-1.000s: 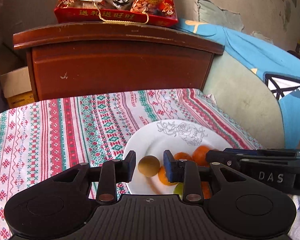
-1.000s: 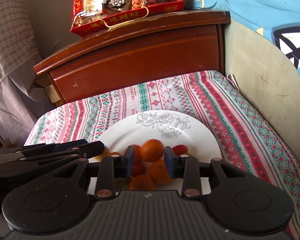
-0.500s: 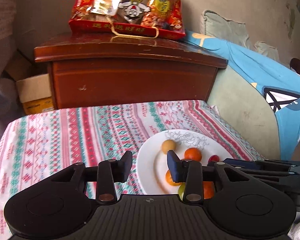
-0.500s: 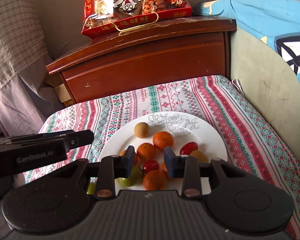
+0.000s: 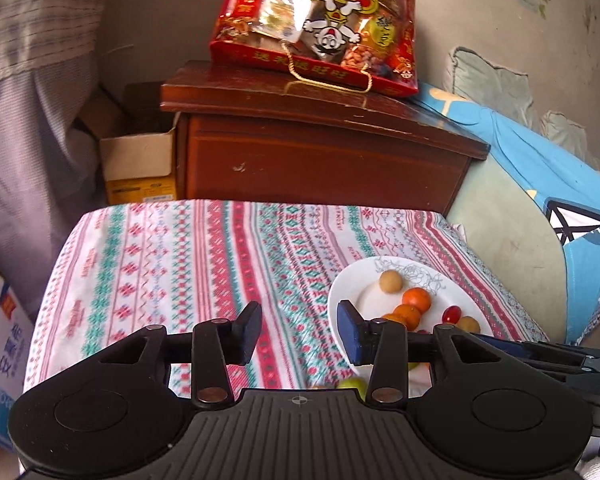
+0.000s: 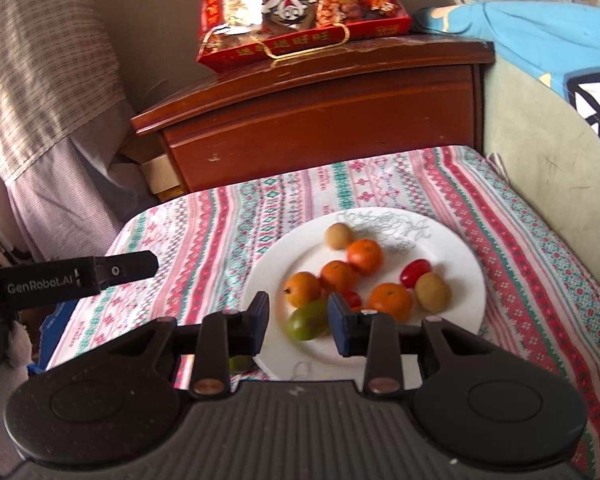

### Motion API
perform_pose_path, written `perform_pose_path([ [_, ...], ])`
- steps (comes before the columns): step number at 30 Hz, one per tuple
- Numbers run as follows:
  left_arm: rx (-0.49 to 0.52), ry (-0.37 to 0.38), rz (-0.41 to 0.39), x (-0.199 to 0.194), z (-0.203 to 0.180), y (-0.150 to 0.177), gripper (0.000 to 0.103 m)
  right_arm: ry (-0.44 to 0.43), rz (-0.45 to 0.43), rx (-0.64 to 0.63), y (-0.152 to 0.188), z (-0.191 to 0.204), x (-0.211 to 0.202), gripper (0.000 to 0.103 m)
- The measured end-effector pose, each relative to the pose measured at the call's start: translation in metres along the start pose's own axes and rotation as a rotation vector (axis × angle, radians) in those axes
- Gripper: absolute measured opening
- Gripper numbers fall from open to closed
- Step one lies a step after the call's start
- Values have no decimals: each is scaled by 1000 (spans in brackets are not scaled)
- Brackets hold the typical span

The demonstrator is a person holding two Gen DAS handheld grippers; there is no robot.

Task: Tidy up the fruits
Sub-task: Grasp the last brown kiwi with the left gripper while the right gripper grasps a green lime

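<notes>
Striped cloth [image 6: 228, 236] covers the table that bears a white plate [image 6: 460, 264] of tangerines [image 6: 365, 255], longans, cherry tomatoes and a green fruit [image 6: 307, 320]. Left of the plate, the left gripper [image 5: 299, 332] has just been opening, with nothing between its jaws. At the plate's near edge, the right gripper [image 6: 298, 322] is parted and empty.

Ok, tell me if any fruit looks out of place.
One green fruit lies off the white plate, on the striped cloth by the plate's near-left rim, partly hidden behind the right gripper. The other visible fruit sits on the plate.
</notes>
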State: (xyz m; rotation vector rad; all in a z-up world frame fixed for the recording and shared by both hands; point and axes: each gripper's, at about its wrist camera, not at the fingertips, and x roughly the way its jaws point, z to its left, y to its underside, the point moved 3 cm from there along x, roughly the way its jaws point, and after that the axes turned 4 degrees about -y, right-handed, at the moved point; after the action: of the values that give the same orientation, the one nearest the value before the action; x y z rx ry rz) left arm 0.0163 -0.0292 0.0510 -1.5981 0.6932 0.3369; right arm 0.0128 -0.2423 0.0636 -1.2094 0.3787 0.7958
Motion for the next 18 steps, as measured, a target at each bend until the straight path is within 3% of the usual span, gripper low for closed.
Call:
perform_pose_path([
  [8, 0, -35, 23, -16, 11, 18, 42, -59, 31, -25, 19, 24, 3, 34],
  [18, -22, -47, 58, -19, 27, 32, 42, -72, 59, -74, 33, 39, 26, 33],
])
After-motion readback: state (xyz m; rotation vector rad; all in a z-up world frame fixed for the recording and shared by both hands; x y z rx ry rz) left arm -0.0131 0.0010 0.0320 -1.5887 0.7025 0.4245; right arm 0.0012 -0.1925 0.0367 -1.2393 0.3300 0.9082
